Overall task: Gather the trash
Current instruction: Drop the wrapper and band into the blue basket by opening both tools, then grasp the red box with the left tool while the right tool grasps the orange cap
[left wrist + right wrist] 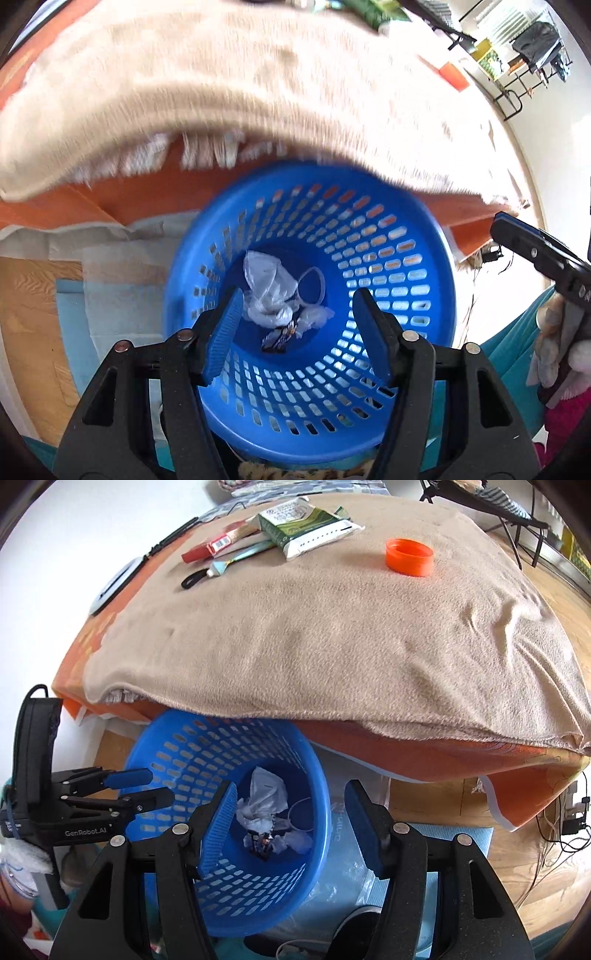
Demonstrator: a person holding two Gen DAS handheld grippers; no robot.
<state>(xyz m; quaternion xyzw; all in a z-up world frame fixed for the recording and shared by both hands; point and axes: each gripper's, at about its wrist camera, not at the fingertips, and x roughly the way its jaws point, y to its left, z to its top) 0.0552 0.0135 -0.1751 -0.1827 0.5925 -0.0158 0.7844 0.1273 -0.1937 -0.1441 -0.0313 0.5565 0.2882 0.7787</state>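
Over the blue basket (pixel 310 310) beside the bench (pixel 332 635), left tongs (pixel 295 325) and right tongs (pixel 288 823) both hang released and empty, crumpled trash (pixel 264 808) lying in the basket bottom (a drop-off step, apparently); next move: reach for the orange cap (pixel 409 557).

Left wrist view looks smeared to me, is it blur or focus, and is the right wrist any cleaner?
Left wrist view: motion blur streaks the beige blanket and the blue basket rim, while the left gripper stays sharp; the window side at right is blown out. Right wrist view: crisp throughout, the orange cap and the basket trash clear, with only fisheye bending at the edges.
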